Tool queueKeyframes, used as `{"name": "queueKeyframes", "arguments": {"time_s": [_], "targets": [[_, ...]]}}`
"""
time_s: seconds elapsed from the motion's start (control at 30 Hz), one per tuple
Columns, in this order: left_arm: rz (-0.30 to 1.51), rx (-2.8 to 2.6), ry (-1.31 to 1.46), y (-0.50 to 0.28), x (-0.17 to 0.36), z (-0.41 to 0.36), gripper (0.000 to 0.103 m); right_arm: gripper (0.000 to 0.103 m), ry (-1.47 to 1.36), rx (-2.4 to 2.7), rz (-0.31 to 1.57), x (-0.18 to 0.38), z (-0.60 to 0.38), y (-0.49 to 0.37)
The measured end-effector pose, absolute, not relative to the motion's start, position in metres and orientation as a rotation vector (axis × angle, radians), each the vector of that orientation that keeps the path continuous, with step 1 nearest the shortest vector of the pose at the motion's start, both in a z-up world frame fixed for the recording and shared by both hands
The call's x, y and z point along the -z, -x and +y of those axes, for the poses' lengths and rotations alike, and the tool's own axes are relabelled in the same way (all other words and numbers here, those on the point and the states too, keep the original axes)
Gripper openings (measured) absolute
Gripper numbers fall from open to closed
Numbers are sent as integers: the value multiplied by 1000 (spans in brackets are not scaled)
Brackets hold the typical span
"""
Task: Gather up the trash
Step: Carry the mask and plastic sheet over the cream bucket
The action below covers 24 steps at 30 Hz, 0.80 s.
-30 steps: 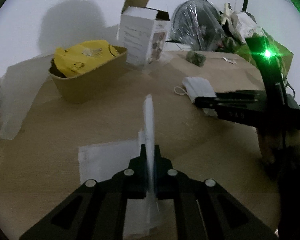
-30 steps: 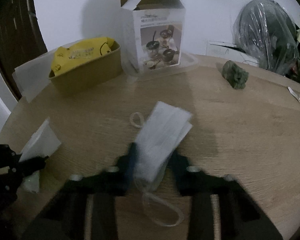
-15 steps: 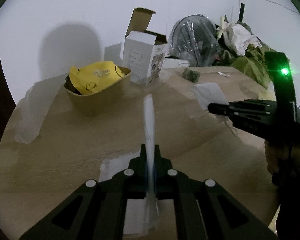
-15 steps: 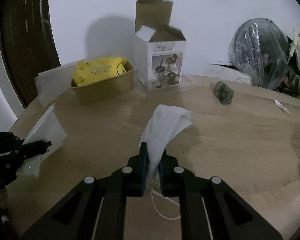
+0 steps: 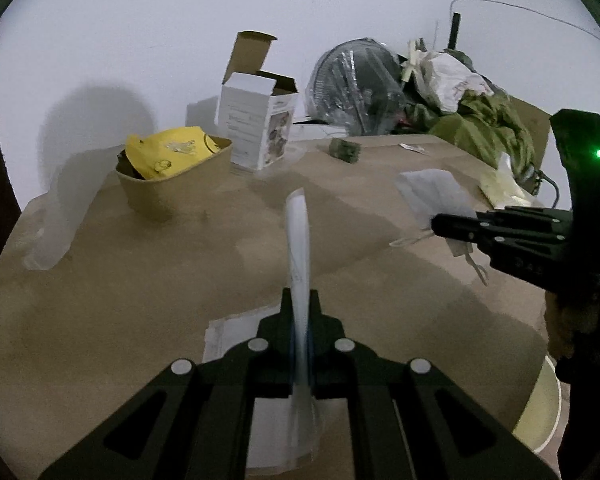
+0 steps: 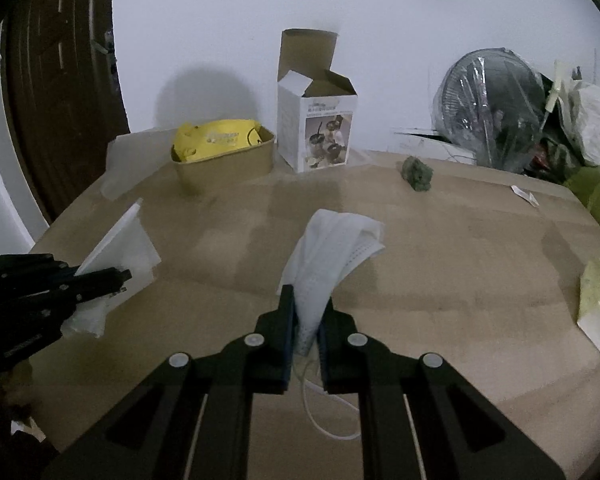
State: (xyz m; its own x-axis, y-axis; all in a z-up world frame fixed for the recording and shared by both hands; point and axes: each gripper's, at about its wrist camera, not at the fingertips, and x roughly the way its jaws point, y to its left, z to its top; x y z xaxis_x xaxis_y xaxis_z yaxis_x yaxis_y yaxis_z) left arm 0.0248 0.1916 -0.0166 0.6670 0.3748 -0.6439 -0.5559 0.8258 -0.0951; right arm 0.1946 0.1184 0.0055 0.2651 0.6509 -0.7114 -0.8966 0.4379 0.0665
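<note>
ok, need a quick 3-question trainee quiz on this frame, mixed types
1. True or false: the right gripper is shut on a face mask.
2. What does the left gripper hold? A) white wrapper B) green lump C) box
3. Fill in: the yellow bag sits in the tan ____.

Key: 1 true; 2 A; 3 bin

Print on carton point(image 6: 327, 136) too small.
</note>
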Motion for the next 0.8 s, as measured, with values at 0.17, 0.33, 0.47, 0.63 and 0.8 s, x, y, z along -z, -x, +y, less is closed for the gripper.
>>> {"name": "queueKeyframes", "arguments": {"time_s": [0.17, 0.33, 0.47, 0.63, 0.8], "targets": [[642, -501, 273, -19, 14, 176, 4, 10, 387, -1076, 734, -11, 101, -176], [633, -471, 269, -12, 14, 164, 4, 10, 379, -1061, 722, -15, 86, -162], [619, -444, 270, -8, 15, 155, 4, 10, 383, -1044, 716, -16, 75, -151], [611, -408, 267, -6, 17, 142, 4, 10, 381, -1025, 710, -14, 60, -138], [597, -373, 255, -6, 17, 127, 4, 10, 371, -1002, 701, -14, 40, -129]]}}
